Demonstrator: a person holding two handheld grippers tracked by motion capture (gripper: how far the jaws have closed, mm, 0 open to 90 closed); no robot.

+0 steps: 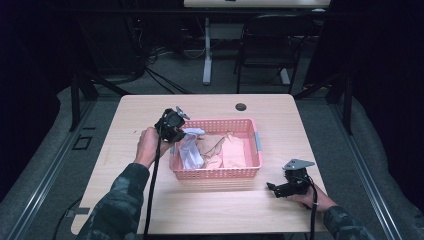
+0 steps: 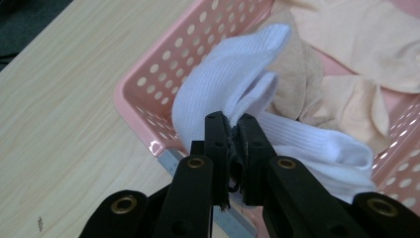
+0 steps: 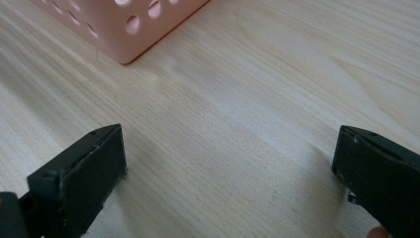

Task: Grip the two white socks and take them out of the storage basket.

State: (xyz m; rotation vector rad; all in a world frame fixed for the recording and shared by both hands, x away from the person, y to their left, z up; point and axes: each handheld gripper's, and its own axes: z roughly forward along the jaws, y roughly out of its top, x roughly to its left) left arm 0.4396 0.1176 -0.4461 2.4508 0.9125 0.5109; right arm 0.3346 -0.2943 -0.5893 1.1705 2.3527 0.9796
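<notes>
White sock (image 2: 233, 74) fabric sits pinched between the fingers (image 2: 216, 144) of the left gripper (image 2: 232, 148), which are pressed together on a fold of it at the near left corner of the pink basket (image 2: 143, 74); in the high view the sock (image 1: 190, 150) hangs from that gripper (image 1: 181, 134) down into the left end of the basket (image 1: 215, 172). Nearest the person, on the desk (image 1: 210, 210) in front of the basket's right corner, the right gripper (image 1: 274, 189) lies low in the right hand (image 1: 312, 198), its fingers (image 3: 84, 173) spread wide apart over bare wood with nothing between them, a basket corner (image 3: 124, 29) just beyond. Inside the basket, to the right of the sock, lie pale peach stockings (image 1: 227, 150), crumpled and touching the sock. Beyond the basket, near the desk's far edge, is a dark round grommet hole (image 1: 241, 107). Farther off behind the desk stand a black chair (image 1: 267, 45) and a white desk leg (image 1: 207, 50).
</notes>
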